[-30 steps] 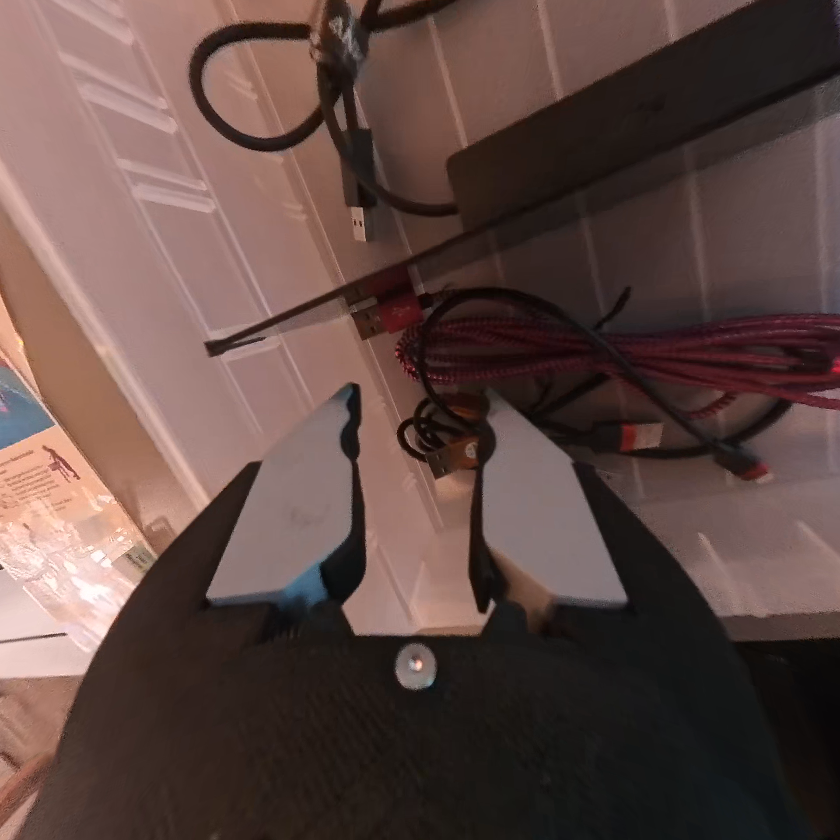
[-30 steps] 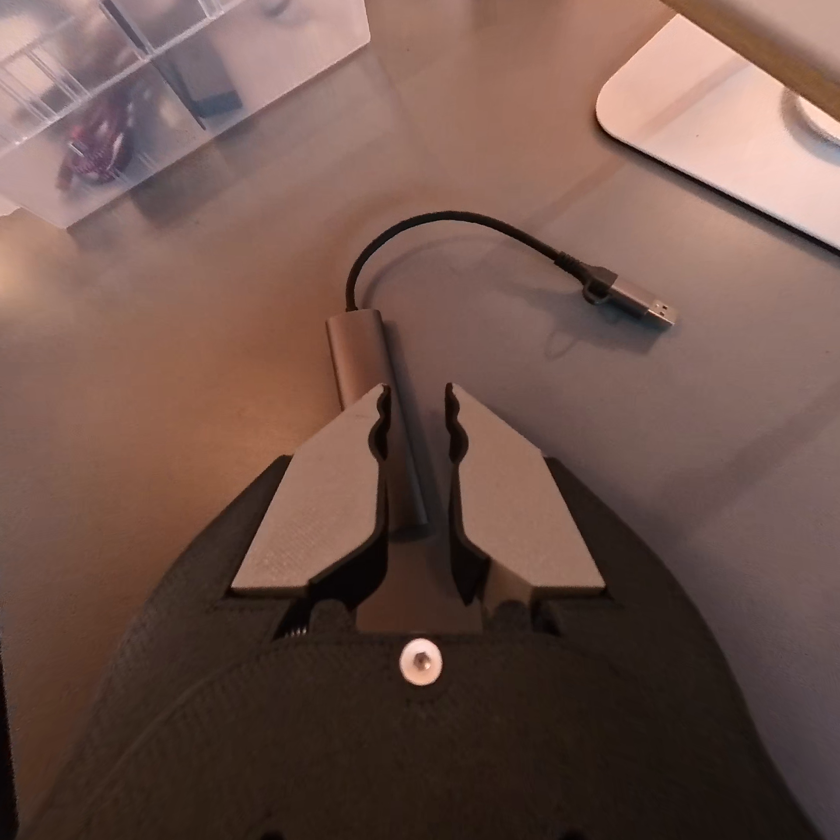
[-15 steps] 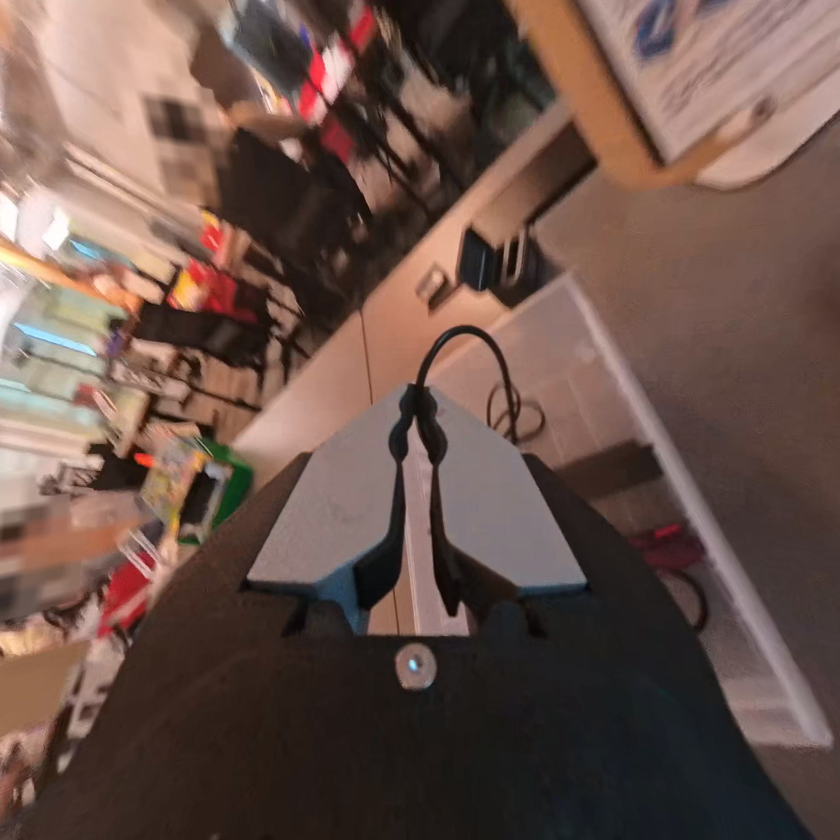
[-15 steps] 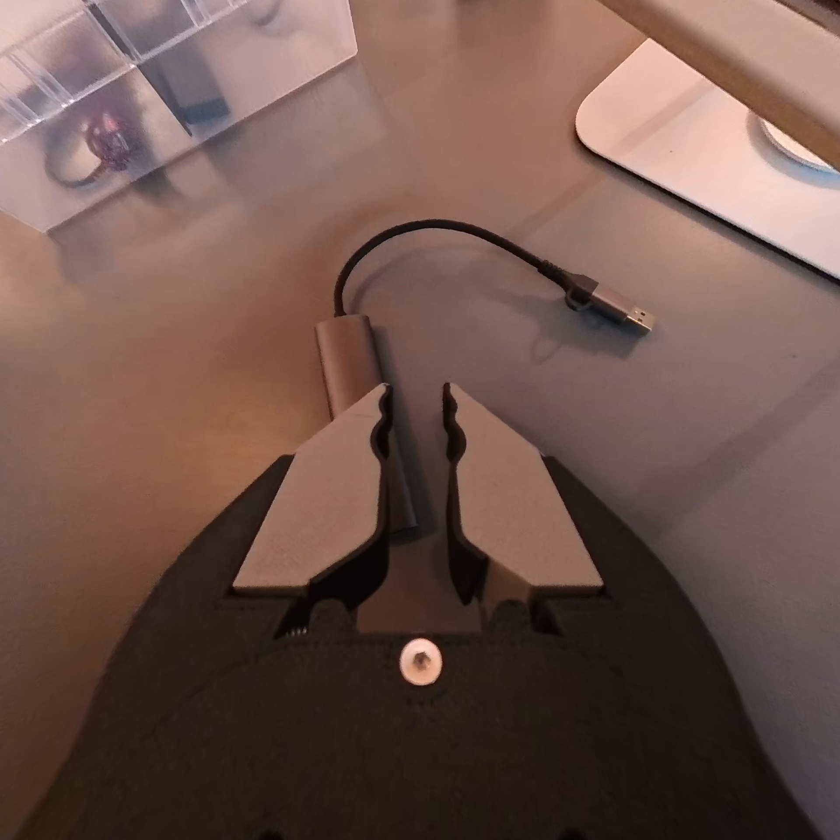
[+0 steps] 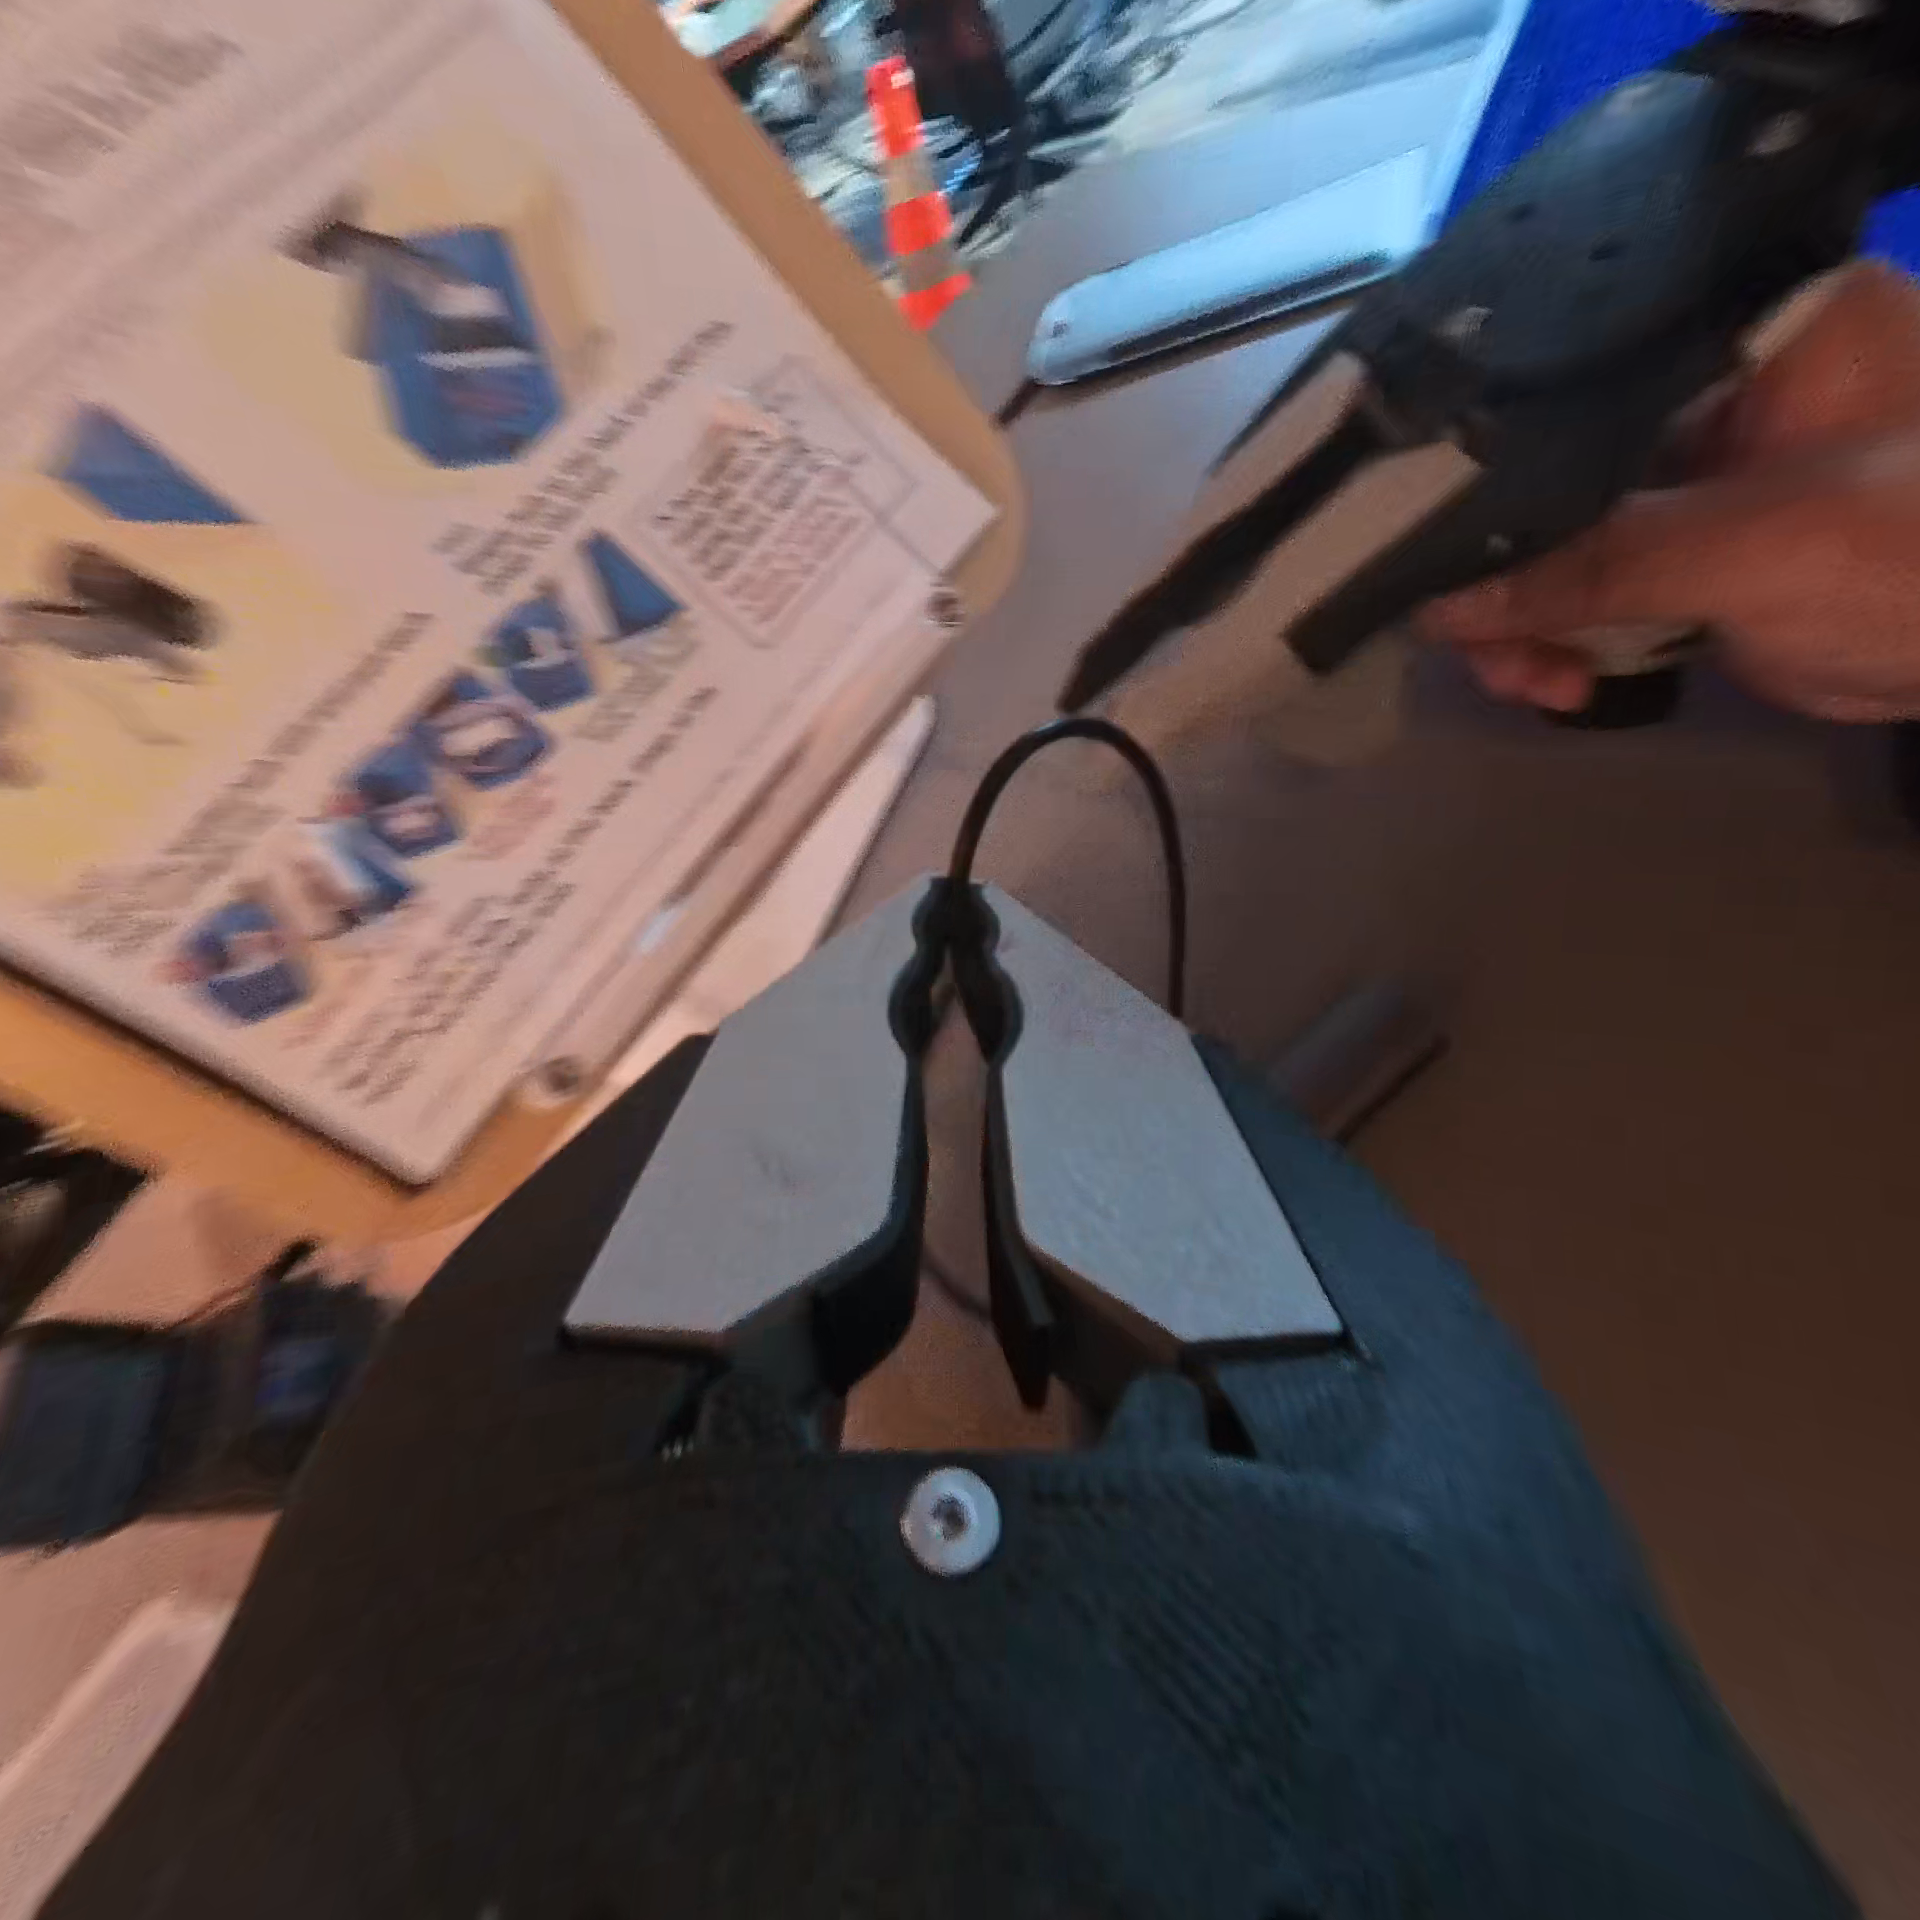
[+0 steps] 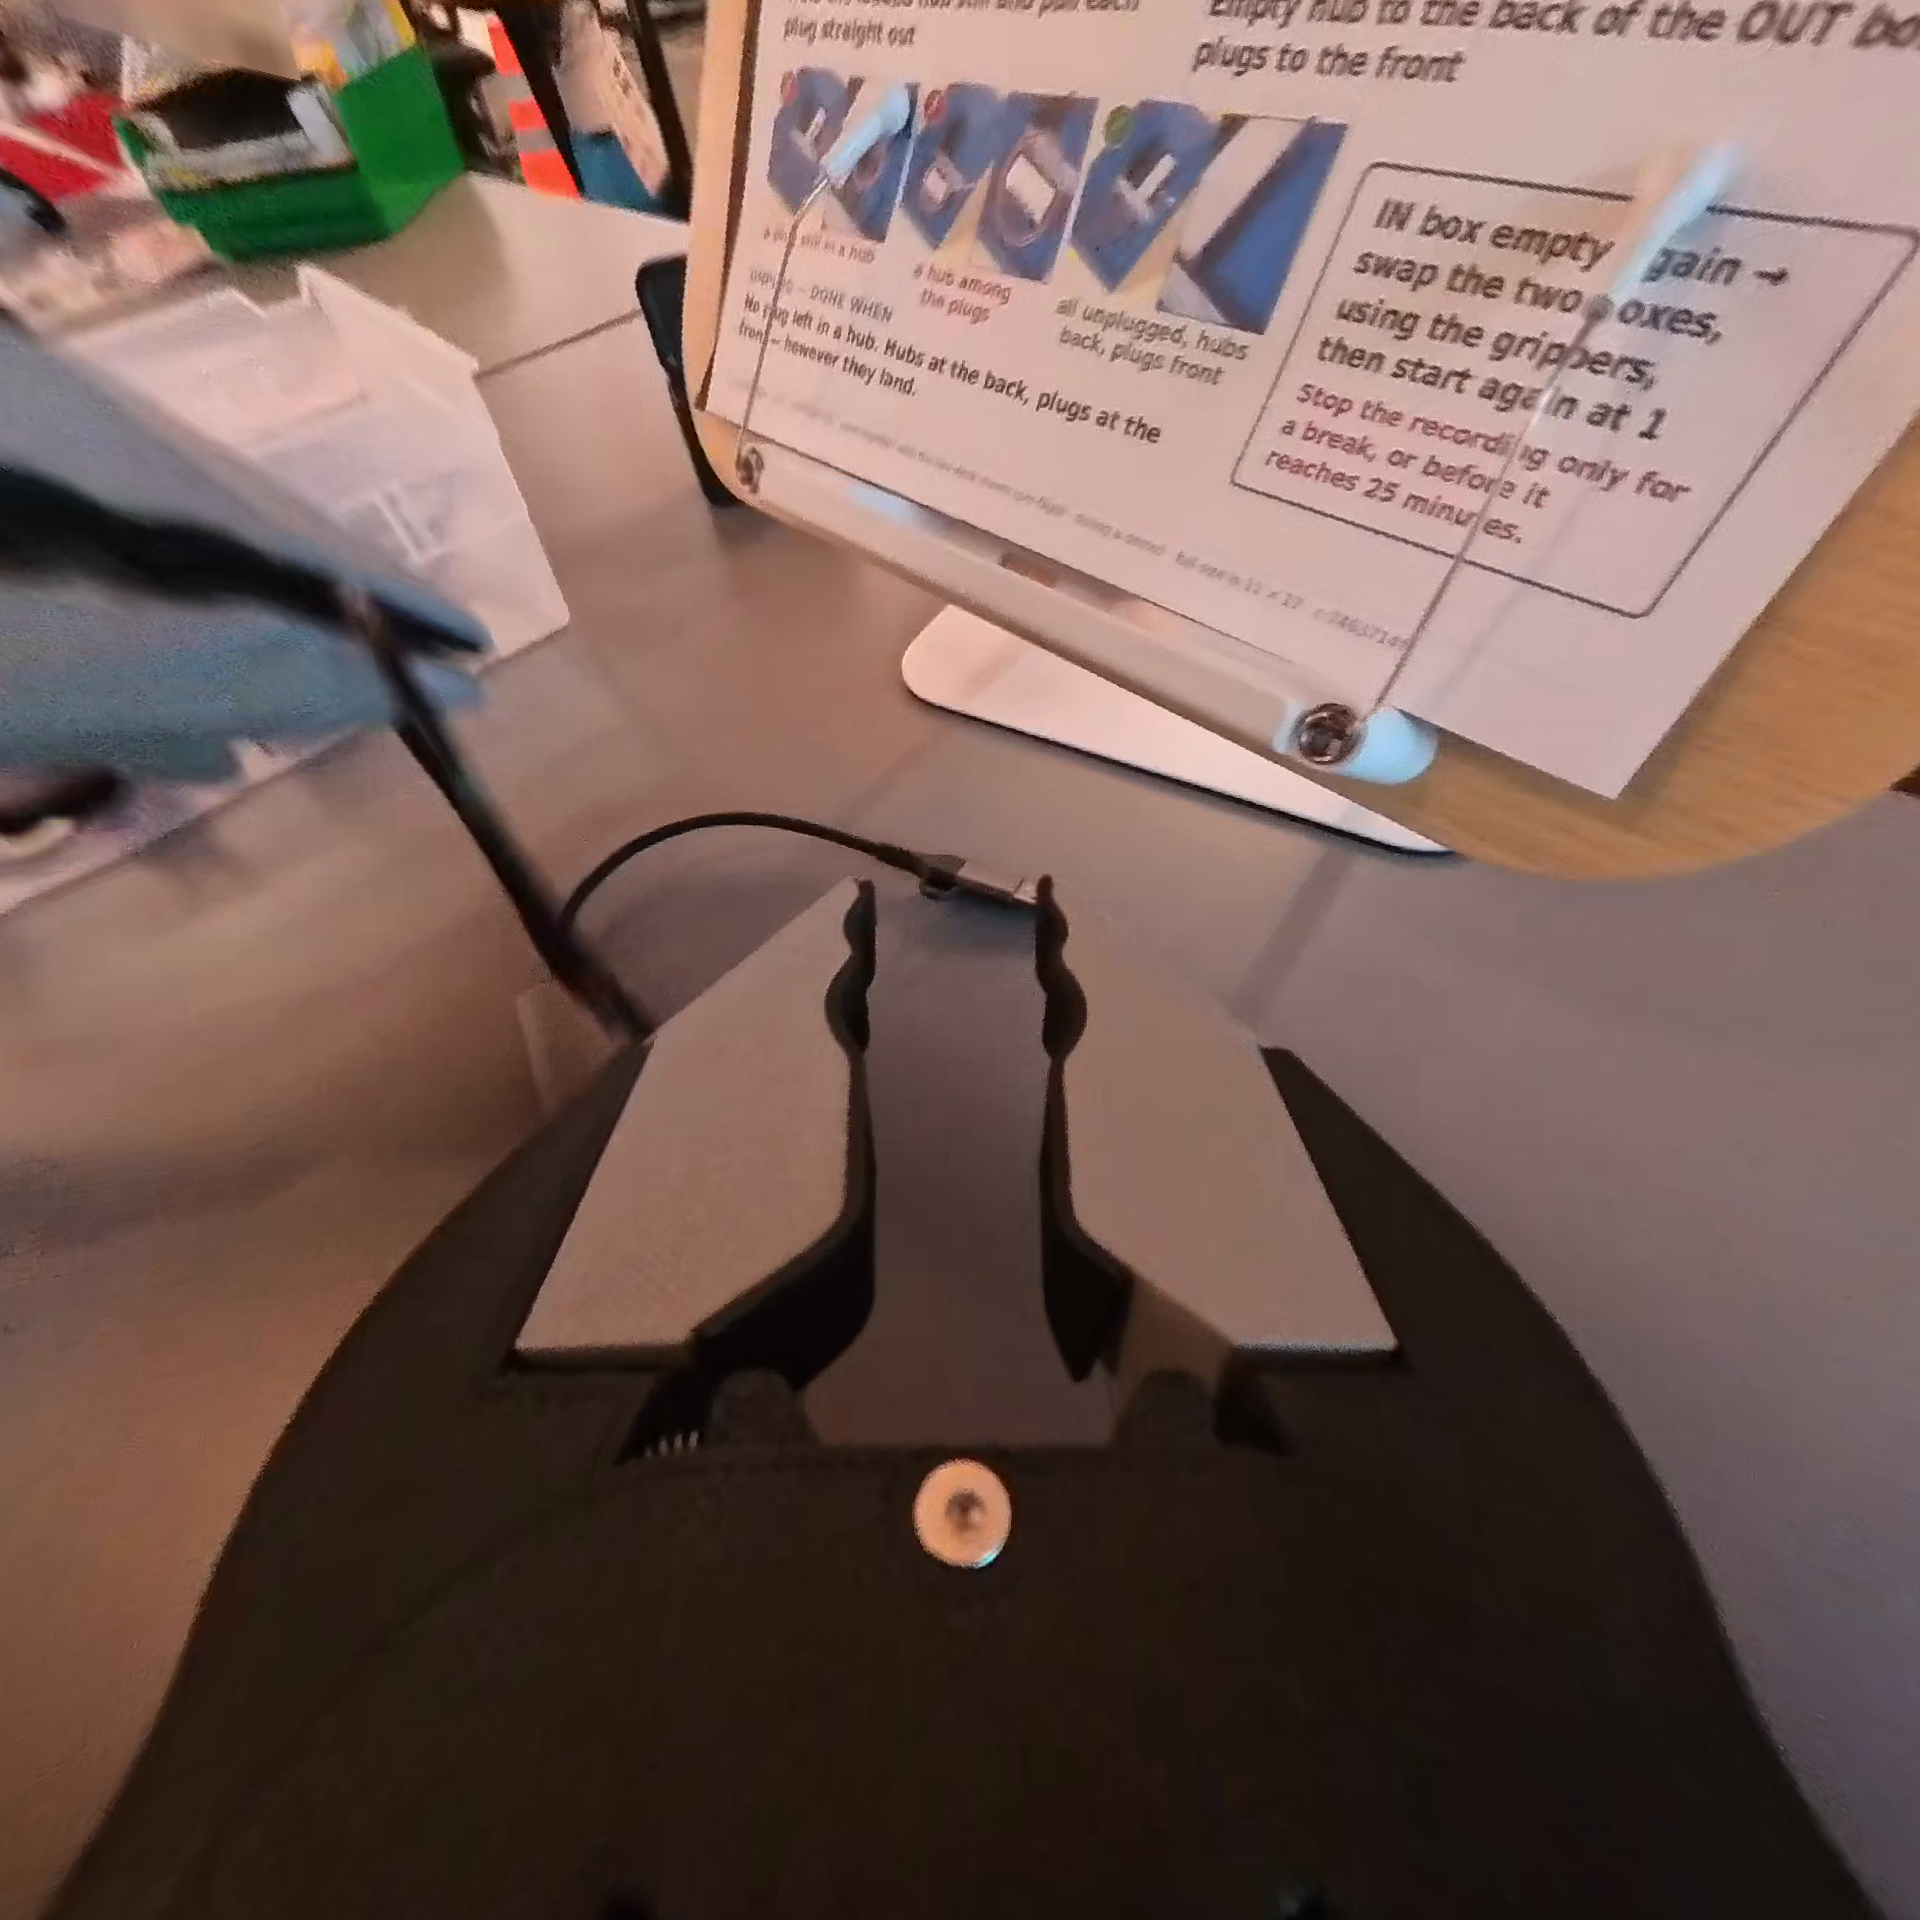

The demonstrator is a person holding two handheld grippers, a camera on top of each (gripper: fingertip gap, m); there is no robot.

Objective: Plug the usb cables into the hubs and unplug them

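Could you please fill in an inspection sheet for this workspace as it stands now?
Surface: grey table.
Job's things: grey hub lying on the table, blurred; ports not visible.
Clutter: clear organiser box; green box.
Grippers: left gripper shut on a thin black cable; right gripper open, empty.
Cables: hub's lead curves across the table to its plug.
Surroundings: instruction board on a white stand; a hand holds the right gripper.

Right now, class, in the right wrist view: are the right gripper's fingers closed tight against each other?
No. The right gripper has a clear gap between its fingers, and grey table shows through it.
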